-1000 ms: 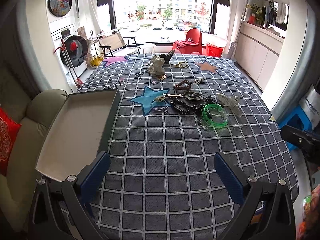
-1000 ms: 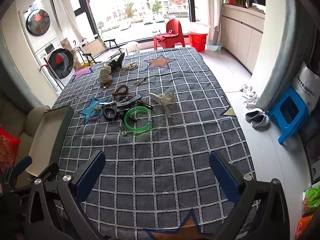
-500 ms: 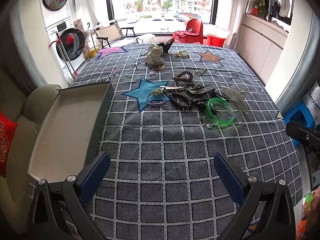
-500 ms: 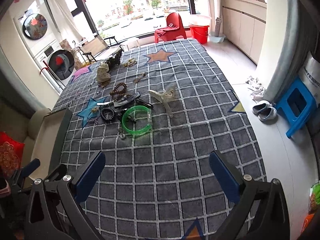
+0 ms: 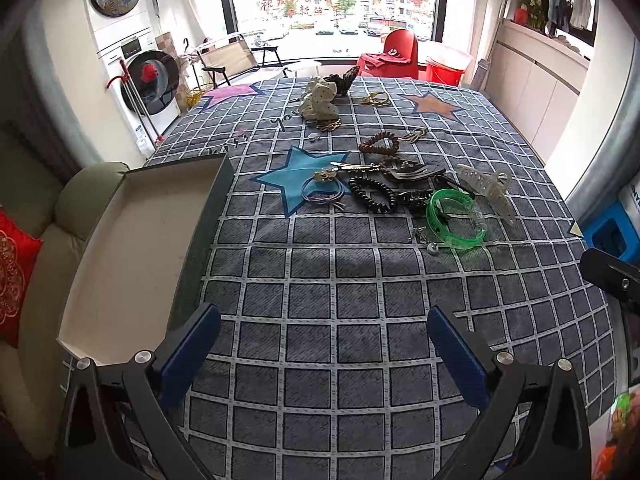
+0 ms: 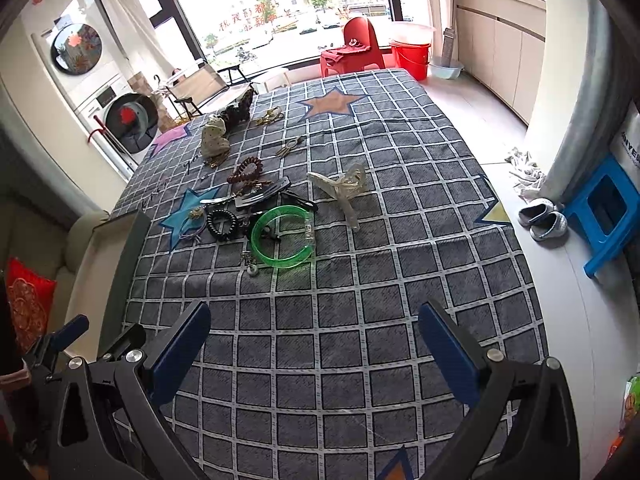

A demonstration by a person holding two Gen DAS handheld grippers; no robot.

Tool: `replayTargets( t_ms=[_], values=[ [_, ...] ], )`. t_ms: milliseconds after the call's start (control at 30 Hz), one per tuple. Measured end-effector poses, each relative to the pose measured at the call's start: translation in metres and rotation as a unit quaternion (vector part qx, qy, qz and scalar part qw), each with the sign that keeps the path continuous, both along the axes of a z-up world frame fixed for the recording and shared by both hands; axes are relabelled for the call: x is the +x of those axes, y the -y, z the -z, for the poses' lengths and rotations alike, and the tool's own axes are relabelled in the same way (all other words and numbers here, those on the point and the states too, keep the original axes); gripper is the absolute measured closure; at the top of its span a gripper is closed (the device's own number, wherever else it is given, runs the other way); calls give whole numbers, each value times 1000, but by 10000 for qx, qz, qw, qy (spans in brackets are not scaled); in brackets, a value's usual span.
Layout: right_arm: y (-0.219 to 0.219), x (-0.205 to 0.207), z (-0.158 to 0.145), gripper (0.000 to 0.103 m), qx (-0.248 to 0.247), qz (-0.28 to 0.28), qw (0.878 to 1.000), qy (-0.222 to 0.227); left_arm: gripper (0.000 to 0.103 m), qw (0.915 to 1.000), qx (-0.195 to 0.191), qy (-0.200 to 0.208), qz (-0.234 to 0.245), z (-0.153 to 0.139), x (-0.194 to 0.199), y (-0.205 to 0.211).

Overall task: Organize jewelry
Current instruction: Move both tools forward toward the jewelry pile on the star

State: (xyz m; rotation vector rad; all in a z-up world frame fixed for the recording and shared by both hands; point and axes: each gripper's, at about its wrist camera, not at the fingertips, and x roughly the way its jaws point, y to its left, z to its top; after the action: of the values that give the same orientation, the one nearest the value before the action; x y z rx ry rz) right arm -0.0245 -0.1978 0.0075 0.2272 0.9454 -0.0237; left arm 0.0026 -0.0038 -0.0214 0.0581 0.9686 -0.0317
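You had the jewelry lying loose in a cluster on the grid-patterned cloth. A translucent green plastic bangle [image 5: 456, 220] lay flat nearest you, with a black coiled hair tie [image 5: 372, 194] just to its left and a thin purple hair loop [image 5: 322, 192] resting on a blue star print. A brown beaded bracelet [image 5: 379, 143] sat farther back. The shallow, white-lined open box [image 5: 132, 248] sat at the cloth's left edge, holding nothing.

- Left wrist cam sits high over the near edge of the checked cloth [image 5: 320, 300], facing the window, box [image 5: 132, 248] on its left.
- Right wrist cam sits further right, same heading.
- Both catch the green bangle [image 5: 456, 220] [image 6: 282, 237] pile mid-distance.
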Motion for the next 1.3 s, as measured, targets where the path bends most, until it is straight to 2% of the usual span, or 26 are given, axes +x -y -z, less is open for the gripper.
replayTargets(
  t_ms=[300,667,1300],
  values=[
    [0,4,4,0,-178,61,9998,-70,0,10000,-26,-4,35,3,7,0],
    [4,24,20,0,-265,56,9993,-262,0,9996,-30,-265,-40,26,31,-4],
    [11,52,39,0,-231,69,9983,-523,0,9990,53,-416,-148,44,61,-10]
  ],
)
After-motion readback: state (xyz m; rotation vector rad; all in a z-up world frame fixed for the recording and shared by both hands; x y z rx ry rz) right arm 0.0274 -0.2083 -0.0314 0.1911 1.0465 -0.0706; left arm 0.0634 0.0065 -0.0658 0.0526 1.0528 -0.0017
